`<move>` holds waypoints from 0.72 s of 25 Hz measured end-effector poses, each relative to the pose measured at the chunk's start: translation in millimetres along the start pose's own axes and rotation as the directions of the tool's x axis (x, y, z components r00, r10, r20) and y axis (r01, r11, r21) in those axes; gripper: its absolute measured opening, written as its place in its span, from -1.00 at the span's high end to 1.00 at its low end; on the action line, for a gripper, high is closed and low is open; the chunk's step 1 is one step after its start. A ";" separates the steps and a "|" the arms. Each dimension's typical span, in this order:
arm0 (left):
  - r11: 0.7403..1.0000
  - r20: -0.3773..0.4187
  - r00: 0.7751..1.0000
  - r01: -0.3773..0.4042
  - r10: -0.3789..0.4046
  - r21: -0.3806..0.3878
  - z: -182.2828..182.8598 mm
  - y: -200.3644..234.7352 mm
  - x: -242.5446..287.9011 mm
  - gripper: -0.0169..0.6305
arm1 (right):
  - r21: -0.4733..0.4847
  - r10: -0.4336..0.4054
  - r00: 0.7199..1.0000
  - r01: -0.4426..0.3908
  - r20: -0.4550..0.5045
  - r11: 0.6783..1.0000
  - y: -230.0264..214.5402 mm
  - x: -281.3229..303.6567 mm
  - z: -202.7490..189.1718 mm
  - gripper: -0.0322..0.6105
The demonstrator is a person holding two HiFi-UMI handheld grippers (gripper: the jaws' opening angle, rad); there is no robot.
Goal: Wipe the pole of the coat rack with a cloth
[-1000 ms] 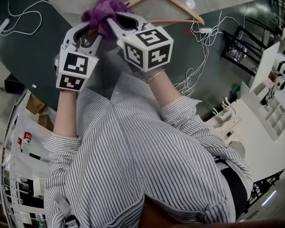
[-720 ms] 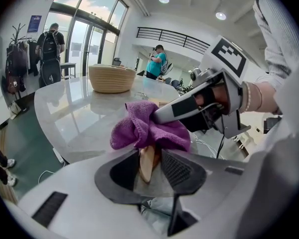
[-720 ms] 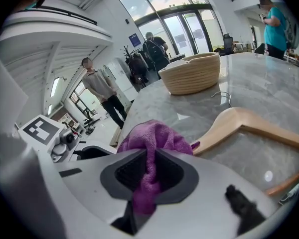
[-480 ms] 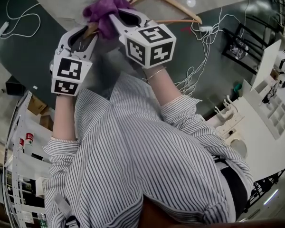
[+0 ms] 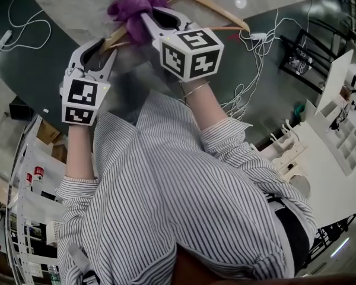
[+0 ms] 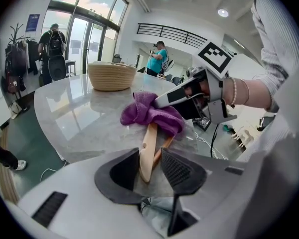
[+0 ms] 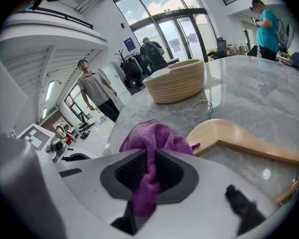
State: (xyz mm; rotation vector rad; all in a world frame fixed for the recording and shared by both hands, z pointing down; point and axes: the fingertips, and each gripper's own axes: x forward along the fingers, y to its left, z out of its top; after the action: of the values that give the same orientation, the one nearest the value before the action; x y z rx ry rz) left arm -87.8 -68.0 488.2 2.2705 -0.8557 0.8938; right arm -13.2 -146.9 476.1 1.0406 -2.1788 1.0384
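Observation:
A wooden coat hanger (image 5: 221, 12) lies on a round marble table (image 5: 77, 10). My left gripper (image 5: 107, 46) stands at the hanger's left end, and in the left gripper view that end (image 6: 147, 153) sits tight between the two pads, so the gripper is shut on it. My right gripper (image 5: 151, 16) is shut on a purple cloth (image 5: 130, 8). The cloth (image 7: 152, 143) bunches out ahead of the jaws and rests on the hanger's arm (image 7: 239, 138). From the left gripper view the cloth (image 6: 149, 113) covers the arm partway up, with the right gripper (image 6: 184, 96) behind it.
A woven basket (image 6: 111, 75) stands further back on the table. White cables (image 5: 249, 70) trail over the dark floor beside the table's edge. A white workbench (image 5: 338, 129) stands at the right. Several people stand in the background by the glass doors.
The right gripper and the purple cloth have slid up along the hanger's arm, away from the left gripper. The left gripper stays at the hanger's end.

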 end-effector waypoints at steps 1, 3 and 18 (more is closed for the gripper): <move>1.000 -0.003 1.000 0.000 0.000 0.000 0.3 0.0 0.2 0.50 | 0.001 -0.005 1.000 0.005 0.003 1.000 -3.4 -0.9 1.7 0.73; 1.000 -0.008 1.000 0.001 -0.001 0.000 1.6 -0.4 1.3 0.50 | 0.006 -0.016 1.000 0.016 0.012 1.000 -11.7 -3.1 5.3 0.73; 1.000 -0.036 0.999 -0.005 0.004 -0.004 3.6 0.2 4.0 0.50 | 0.032 -0.045 0.998 0.044 0.041 0.999 -48.2 -8.9 24.1 0.73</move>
State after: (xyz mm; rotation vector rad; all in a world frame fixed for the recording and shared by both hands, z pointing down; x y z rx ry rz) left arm -84.2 -72.0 488.9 2.2429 -0.8466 0.9309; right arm 28.1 -182.6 476.1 1.1289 -2.1685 1.0429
